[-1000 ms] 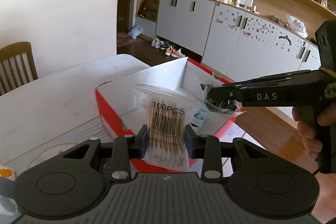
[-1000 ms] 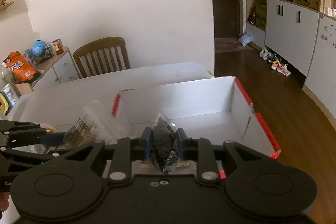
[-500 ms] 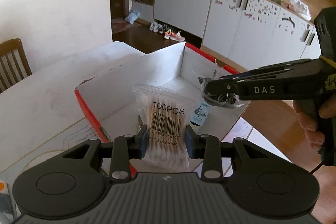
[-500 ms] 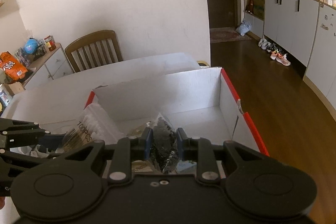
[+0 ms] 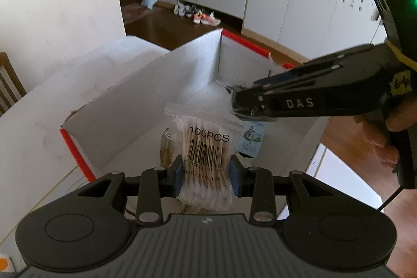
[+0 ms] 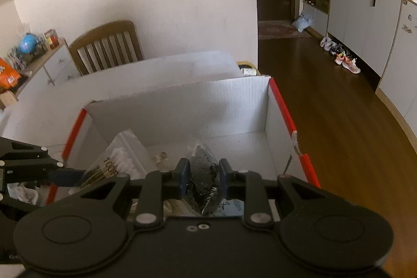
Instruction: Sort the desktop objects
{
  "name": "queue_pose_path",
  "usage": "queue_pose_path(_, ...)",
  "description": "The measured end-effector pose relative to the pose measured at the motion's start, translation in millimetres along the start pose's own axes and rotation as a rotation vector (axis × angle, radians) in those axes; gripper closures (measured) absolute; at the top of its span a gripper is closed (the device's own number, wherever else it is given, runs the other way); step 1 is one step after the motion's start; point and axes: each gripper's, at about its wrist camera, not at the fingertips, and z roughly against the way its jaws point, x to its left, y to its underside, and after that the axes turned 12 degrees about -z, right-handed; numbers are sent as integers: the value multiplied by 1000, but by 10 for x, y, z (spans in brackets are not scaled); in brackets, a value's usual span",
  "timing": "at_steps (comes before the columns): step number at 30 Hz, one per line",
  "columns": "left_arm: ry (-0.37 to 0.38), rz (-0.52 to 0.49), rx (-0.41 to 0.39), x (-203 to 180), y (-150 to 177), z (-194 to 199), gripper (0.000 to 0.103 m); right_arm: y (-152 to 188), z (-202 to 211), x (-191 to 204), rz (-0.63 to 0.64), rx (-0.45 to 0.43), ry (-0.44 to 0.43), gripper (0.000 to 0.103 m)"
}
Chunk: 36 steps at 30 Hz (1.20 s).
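My left gripper [image 5: 206, 175] is shut on a clear bag of cotton swabs [image 5: 206, 147] marked 100PCS and holds it upright over the open white box with red edges [image 5: 135, 98]. My right gripper [image 6: 203, 177] is shut on a small clear bag of dark items [image 6: 204, 179] and also hangs over the box [image 6: 182, 113]. In the left wrist view the right gripper [image 5: 242, 106] reaches in from the right, just above the swab bag. The swab bag also shows in the right wrist view [image 6: 117, 166].
A small card with a green print [image 5: 251, 141] and a brownish item [image 5: 165, 147] lie on the box floor. The box stands on a white table [image 5: 39, 121]. A wooden chair [image 6: 106, 46] stands behind it. Wooden floor [image 6: 338, 108] lies to the right.
Both grippers have moved forward and down over the box, still holding their bags. The box interior now fills more of both views.
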Motion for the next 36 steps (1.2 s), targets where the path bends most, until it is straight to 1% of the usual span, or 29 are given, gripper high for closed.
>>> queue_pose_path(5,11,-4,62,45,-60,-166,69,-57,-206,52,31,38,45,79)
queue_pose_path(11,17,-11,102,108,-107,-300,69,-94,-407,102,41,84,73,79)
queue_pose_path(16,23,-16,127,153,-172,-385,69,-123,-530,104,54,119,112,79)
queue_pose_path(20,25,-26,158,167,-185,-457,69,-163,-634,84,44,160,128,79)
queue_pose_path(22,38,-29,167,161,-208,-478,69,-170,-672,82,44,174,135,79)
queue_pose_path(25,31,-58,185,141,-201,-507,69,-174,-720,77,44,198,140,79)
queue_pose_path(29,45,-72,211,145,-175,-563,69,-169,-774,65,47,223,142,79)
queue_pose_path(32,67,-56,217,189,-167,-582,69,-155,-786,66,49,238,146,79)
queue_pose_path(36,85,-60,231,207,-153,-606,69,-110,-818,54,58,269,154,80)
